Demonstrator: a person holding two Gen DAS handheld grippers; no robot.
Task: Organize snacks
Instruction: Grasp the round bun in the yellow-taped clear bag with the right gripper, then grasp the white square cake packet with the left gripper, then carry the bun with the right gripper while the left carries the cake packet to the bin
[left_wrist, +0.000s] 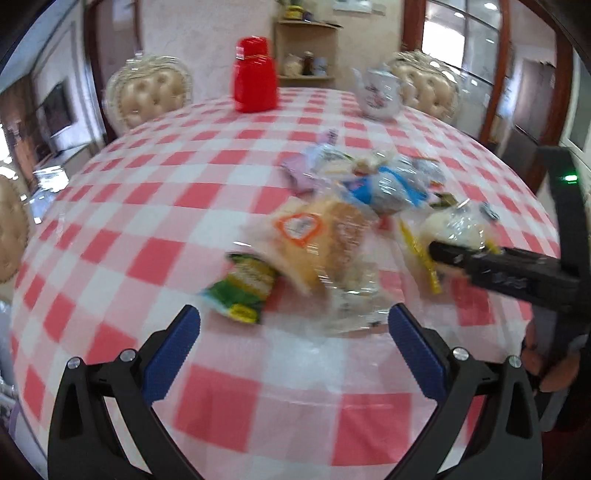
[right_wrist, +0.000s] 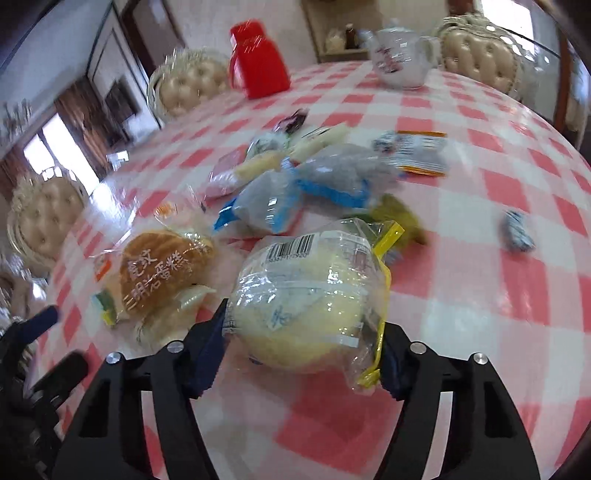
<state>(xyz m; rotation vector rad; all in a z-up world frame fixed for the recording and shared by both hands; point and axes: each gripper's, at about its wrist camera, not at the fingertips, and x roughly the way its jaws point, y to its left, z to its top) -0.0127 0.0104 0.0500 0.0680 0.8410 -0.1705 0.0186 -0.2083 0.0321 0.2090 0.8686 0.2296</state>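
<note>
Right tongs (right_wrist: 301, 345) clamped on a pale round bun in clear wrap (right_wrist: 306, 295), gripped by the near end, far end jutting out over the checked bench (right_wrist: 480, 295). Left tongs (left_wrist: 293, 341) wide apart, holding nothing, hovering just near of a brown sandwich cake packet (left_wrist: 317, 240) and a green packet (left_wrist: 243, 286).

Rest of the snacks heaped mid-bench: two grey-and-blue packs (right_wrist: 317, 184), a pink pack (right_wrist: 225, 177), an orange-striped white packet (right_wrist: 423, 153), one small blue-and-white sweet (right_wrist: 519, 230) off alone to the right.

Likely trouble:
- Slippery film sliding between the pads, bun dropping back onto the heap.
- Squeezing too hard, soft bun crushed.
- Yellow seal strip (right_wrist: 384, 240) or loose wrap snagging a neighbouring pack and dragging it along.
- Both tongs working close together over the near-left packets, risk of knocking one another.
- Wide swing toward the far side clipping the red jug (right_wrist: 258, 61) or the teapot (right_wrist: 400, 55).
</note>
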